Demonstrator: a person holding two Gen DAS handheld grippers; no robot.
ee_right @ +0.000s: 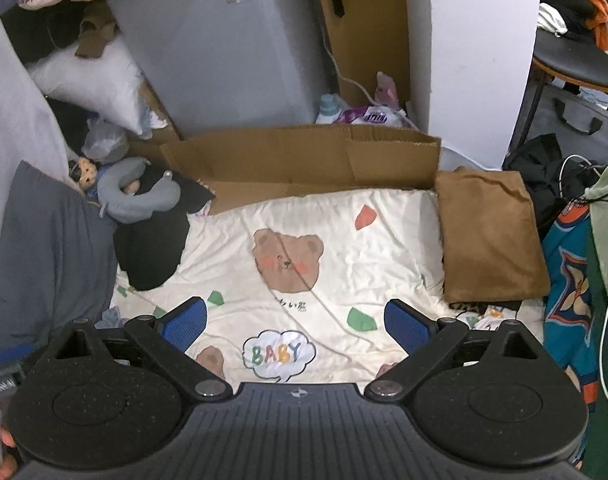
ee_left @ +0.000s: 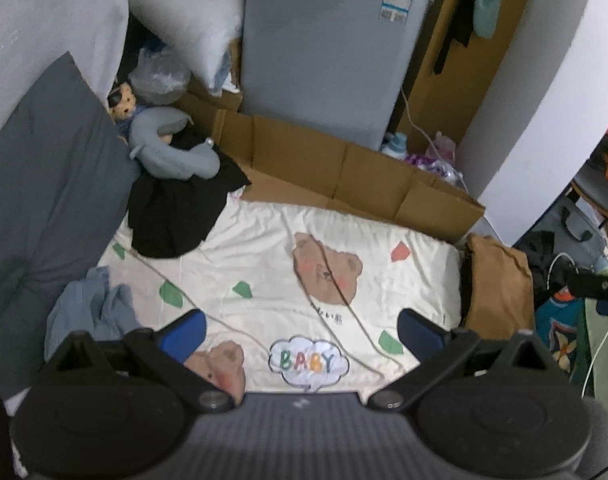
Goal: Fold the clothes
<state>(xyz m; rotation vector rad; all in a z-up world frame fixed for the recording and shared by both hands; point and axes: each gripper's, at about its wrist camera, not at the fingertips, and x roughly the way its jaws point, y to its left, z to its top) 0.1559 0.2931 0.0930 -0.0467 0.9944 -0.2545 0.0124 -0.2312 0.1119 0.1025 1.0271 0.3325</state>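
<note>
Both grippers hung spread and empty above the bear-print sheet (ee_left: 263, 248). Ahead and left of the left gripper (ee_left: 301, 334) lay a black garment (ee_left: 175, 216) in a heap, with a crumpled blue garment (ee_left: 91, 308) just beside its left finger. A folded brown garment (ee_right: 488, 236) sat ahead-right of the right gripper (ee_right: 295, 322). By my reading, the left gripper was nearer the unfolded pieces.

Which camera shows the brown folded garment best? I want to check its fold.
The right wrist view: the brown folded garment lies whole on the bed's right edge, top face and edges visible. The left wrist view shows it squeezed and foreshortened at the side, its near end behind that gripper's finger.
</note>
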